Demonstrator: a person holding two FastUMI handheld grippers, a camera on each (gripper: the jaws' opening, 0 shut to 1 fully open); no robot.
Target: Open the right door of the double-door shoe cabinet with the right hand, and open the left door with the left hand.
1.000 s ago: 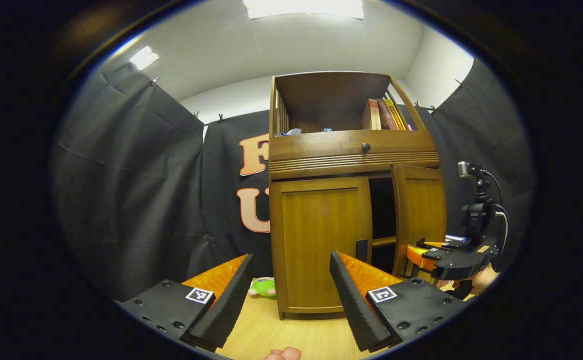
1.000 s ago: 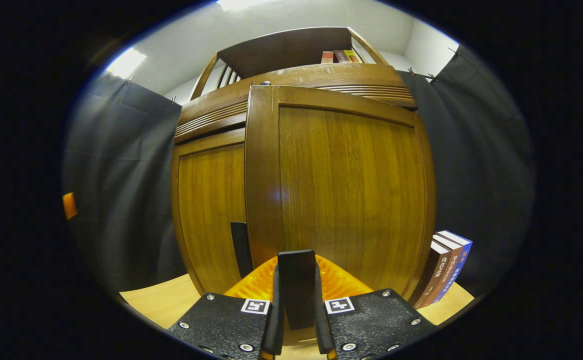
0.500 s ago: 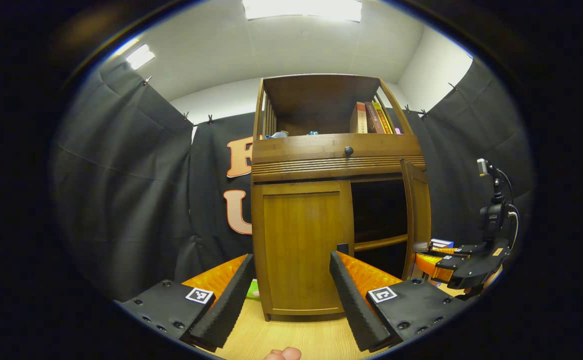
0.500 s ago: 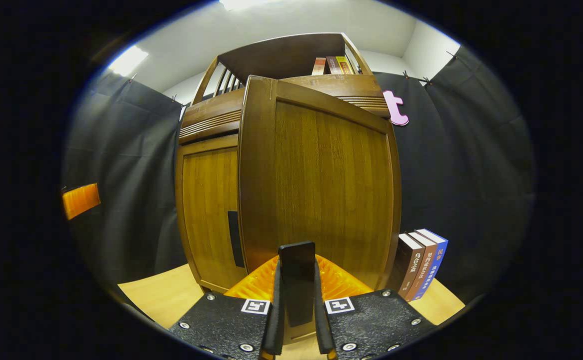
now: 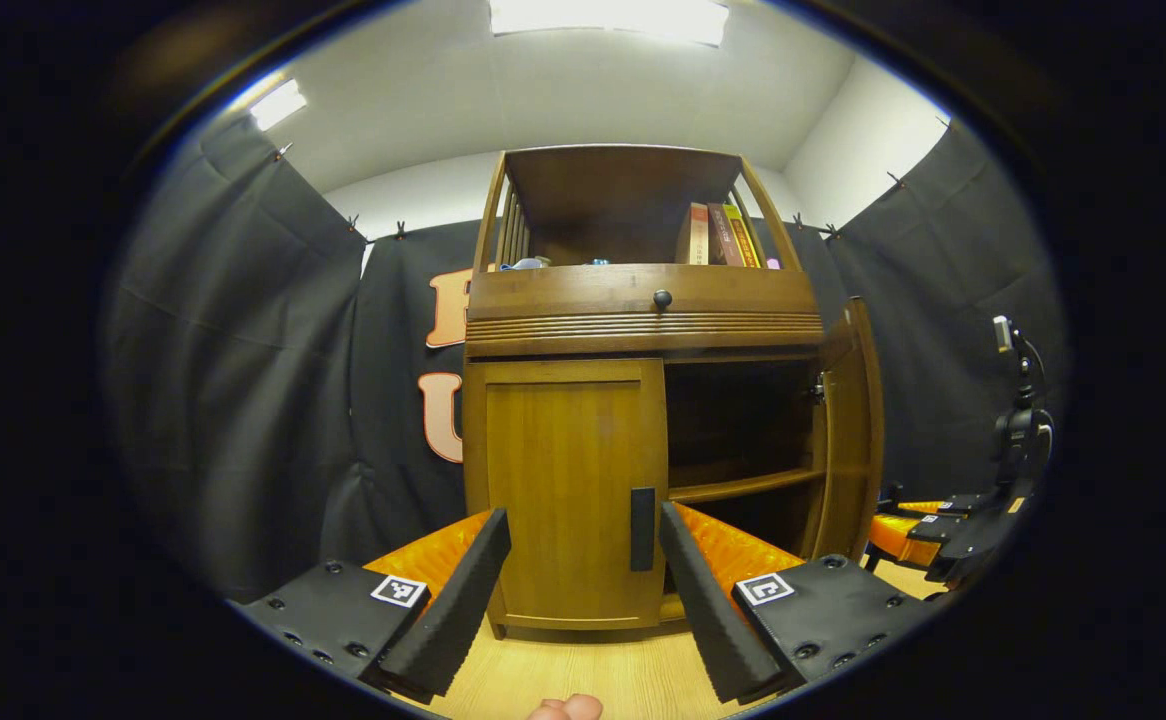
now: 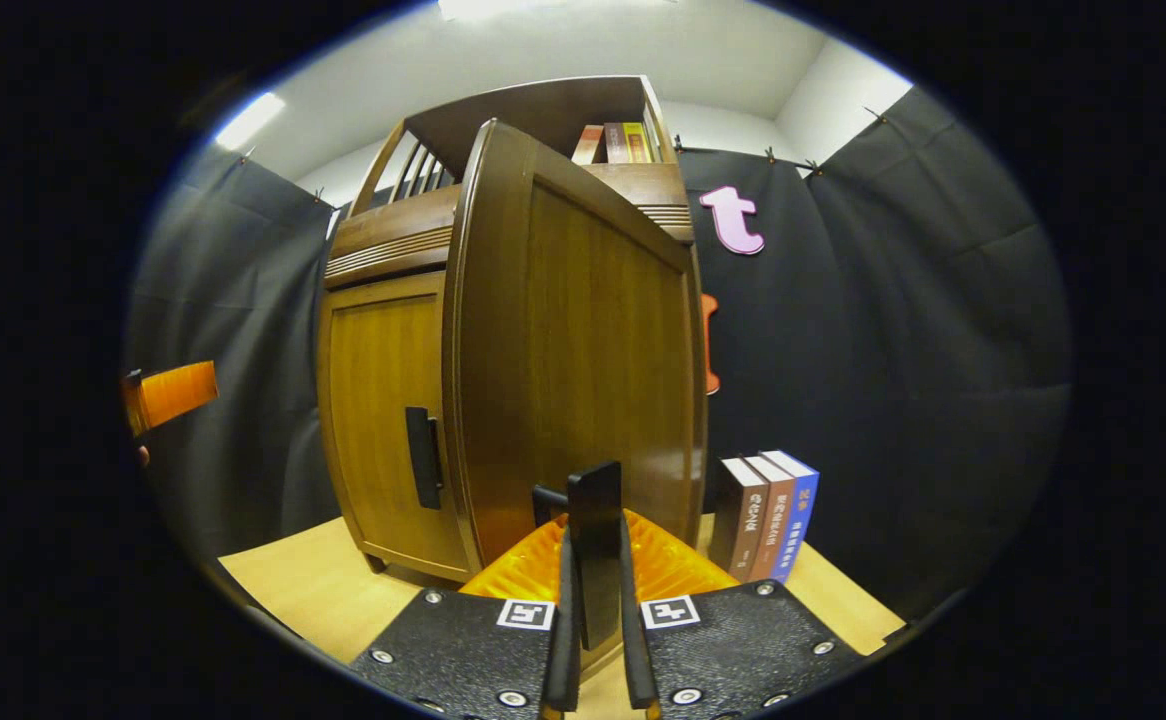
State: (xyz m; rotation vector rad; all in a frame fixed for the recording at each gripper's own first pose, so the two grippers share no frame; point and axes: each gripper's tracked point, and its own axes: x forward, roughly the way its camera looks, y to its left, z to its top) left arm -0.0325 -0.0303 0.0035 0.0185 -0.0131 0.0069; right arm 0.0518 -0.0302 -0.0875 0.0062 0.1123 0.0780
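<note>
Since the earlier frame, the brown wooden right door (image 5: 851,430) of the double-door shoe cabinet (image 5: 643,300) has been swung further out, exposing the dark shelves. Its black vertical handle (image 6: 595,555) is pinched between the fingers of the right gripper (image 6: 598,640). The left gripper (image 5: 583,570) is held spread before the closed left door (image 5: 568,480), apart from its black handle (image 5: 642,528).

bright ceiling lights (image 5: 608,17), sharp focus, strong fisheye bend at edges
</note>
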